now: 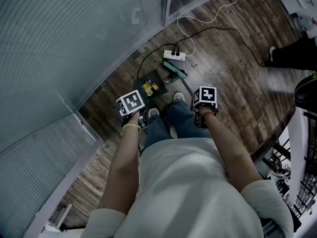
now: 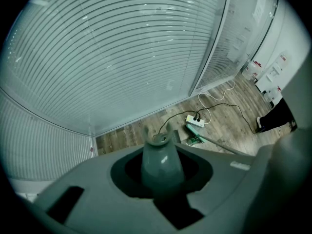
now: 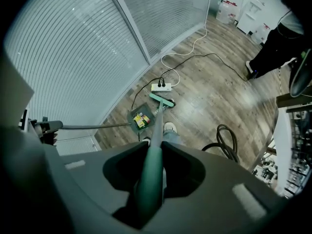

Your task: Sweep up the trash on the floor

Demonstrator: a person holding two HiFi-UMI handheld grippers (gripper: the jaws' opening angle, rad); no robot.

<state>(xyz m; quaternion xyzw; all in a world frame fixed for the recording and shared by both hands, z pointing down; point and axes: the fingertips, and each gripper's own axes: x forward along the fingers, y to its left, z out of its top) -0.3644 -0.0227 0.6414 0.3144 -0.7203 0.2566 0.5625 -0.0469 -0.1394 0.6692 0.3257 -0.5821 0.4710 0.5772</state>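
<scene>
My right gripper clamps the broom. My left gripper grips the dustpan handle. Only the head and right gripper views show trash lying in the dustpan on the floor.

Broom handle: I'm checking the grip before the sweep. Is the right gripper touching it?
Touching. The right gripper view shows the right gripper shut on the green broom handle.

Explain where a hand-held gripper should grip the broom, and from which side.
Grip the thick green sleeve at the top of the broom, coming from above with a jaw on each side: it stands steeply, head on the floor by the power strip. The right hand-held gripper is shut there.
</scene>
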